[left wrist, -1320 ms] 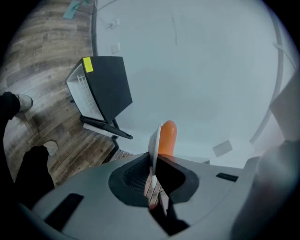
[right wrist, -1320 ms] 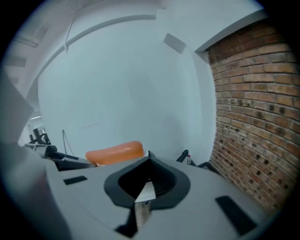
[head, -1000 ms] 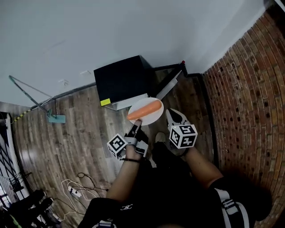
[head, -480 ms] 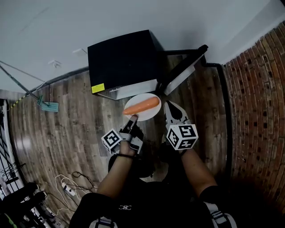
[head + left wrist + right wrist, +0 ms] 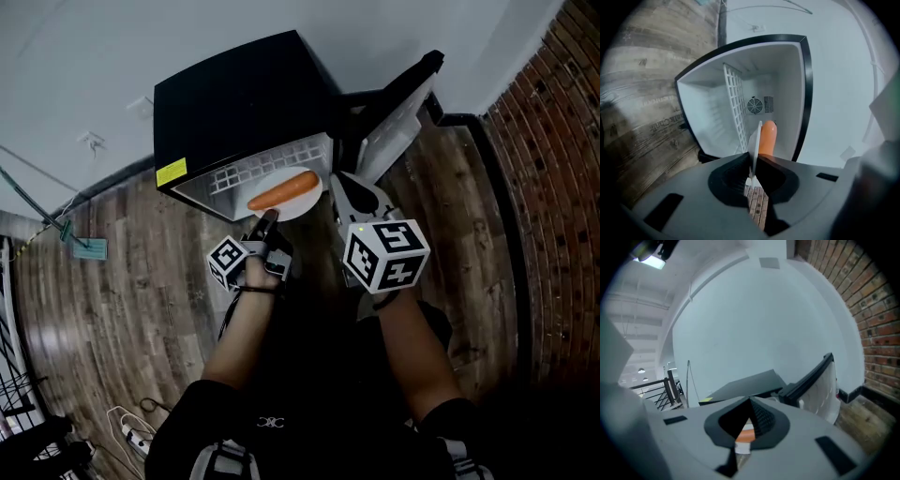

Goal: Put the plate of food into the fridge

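A white plate [image 5: 298,199] with a carrot [image 5: 281,190] on it hangs at the open front of the black mini fridge [image 5: 234,103]. My left gripper [image 5: 268,217] is shut on the plate's near rim. In the left gripper view the plate [image 5: 755,143] shows edge-on between the jaws, with the carrot [image 5: 767,137] beyond it. Behind them lie the white fridge interior [image 5: 708,108] and its wire shelf [image 5: 733,108]. My right gripper [image 5: 339,183] is just right of the plate, jaws together and nothing visibly held. The right gripper [image 5: 750,401] view shows the fridge top [image 5: 745,383].
The fridge door [image 5: 398,112] stands open to the right, close to my right gripper. A brick wall [image 5: 553,141] runs along the right and a white wall lies behind the fridge. Cables and a power strip [image 5: 127,427] lie on the wooden floor at the lower left.
Both grippers and the plate have moved forward to the fridge. The plate now sits at the fridge opening over the wire shelf, and the fridge looks larger and nearer.
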`<act>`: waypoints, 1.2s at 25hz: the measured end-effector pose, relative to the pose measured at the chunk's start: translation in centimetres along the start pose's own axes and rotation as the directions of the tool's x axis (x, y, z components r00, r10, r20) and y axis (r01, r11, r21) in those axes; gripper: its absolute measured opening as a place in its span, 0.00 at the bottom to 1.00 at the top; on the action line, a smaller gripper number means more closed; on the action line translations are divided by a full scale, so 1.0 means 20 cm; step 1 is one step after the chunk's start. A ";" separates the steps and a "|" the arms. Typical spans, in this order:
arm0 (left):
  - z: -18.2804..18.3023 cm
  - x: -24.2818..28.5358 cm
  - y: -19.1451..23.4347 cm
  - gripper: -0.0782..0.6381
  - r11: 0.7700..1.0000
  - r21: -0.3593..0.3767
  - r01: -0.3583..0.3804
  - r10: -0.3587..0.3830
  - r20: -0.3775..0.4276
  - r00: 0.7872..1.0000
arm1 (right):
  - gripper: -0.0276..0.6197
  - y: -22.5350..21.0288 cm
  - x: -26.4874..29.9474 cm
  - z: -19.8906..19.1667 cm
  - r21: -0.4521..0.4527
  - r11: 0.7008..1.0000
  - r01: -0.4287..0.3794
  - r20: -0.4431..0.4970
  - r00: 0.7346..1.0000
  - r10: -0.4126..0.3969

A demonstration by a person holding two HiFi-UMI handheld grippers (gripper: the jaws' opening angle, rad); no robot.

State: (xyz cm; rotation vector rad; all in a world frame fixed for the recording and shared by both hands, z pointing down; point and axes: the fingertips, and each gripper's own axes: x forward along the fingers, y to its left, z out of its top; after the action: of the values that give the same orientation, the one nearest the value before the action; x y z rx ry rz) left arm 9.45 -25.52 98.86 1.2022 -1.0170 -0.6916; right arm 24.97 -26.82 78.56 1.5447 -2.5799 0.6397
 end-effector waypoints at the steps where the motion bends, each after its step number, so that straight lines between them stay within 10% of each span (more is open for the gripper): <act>1: 0.02 0.03 0.02 0.15 1.000 0.008 0.002 -0.002 0.003 1.000 | 0.06 0.02 -0.03 0.05 -0.027 1.000 0.002 0.020 1.000 -0.001; 30: 0.42 0.86 0.02 0.16 0.998 0.019 -0.052 0.049 0.133 0.990 | 0.06 -0.08 0.11 -0.10 -0.121 0.991 0.066 -0.039 0.997 -0.071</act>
State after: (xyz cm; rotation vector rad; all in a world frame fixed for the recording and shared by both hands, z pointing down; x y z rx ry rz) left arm 8.94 -43.85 104.11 1.1578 -1.1646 -0.7287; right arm 24.85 -28.54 81.47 1.5565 -2.4728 0.4969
